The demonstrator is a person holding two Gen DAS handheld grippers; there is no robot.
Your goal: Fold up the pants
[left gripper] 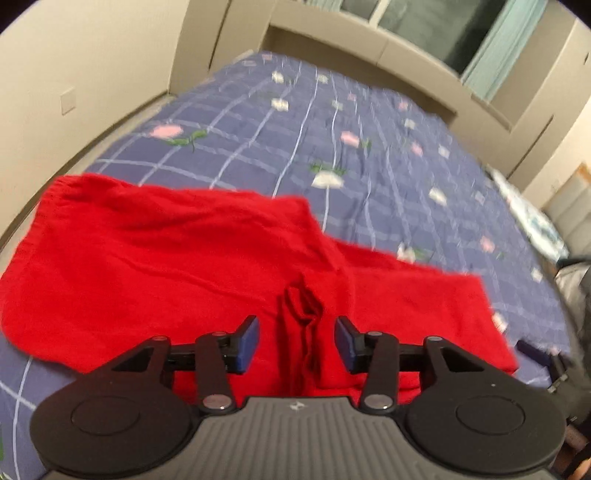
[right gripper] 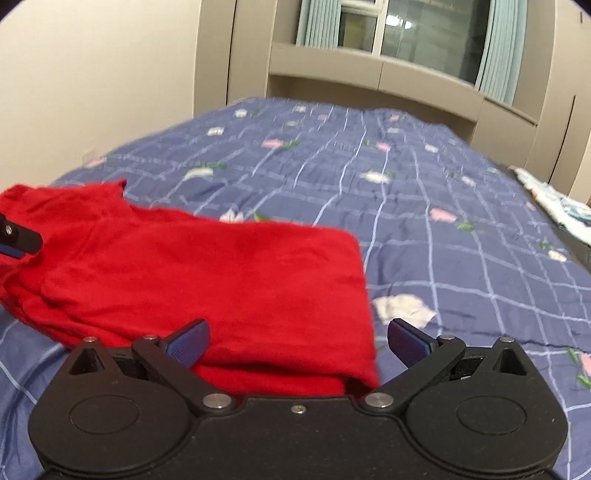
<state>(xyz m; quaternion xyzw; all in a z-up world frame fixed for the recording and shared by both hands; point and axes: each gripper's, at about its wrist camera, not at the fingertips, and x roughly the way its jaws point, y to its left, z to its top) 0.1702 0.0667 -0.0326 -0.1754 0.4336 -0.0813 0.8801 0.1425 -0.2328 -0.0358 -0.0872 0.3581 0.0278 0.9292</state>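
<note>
Red pants [left gripper: 166, 258] lie folded across the near part of a blue checked quilt [left gripper: 369, 122] with flower prints. My left gripper [left gripper: 297, 328] is open just above them. A bunched ridge of red cloth [left gripper: 299, 314] stands between its blue pads without being pressed. In the right wrist view the pants [right gripper: 221, 277] reach from the left edge to a straight fold edge on the right. My right gripper [right gripper: 299, 328] is wide open over that near right corner and grips no cloth. A finger of the left gripper [right gripper: 16, 236] shows at the far left of that view.
The quilt [right gripper: 424, 184] stretches far ahead to a beige headboard unit [right gripper: 369, 74] under a curtained window [right gripper: 424, 33]. A pale patterned cloth [right gripper: 554, 206] lies at the bed's right edge. A plain wall [left gripper: 74, 74] runs along the left side.
</note>
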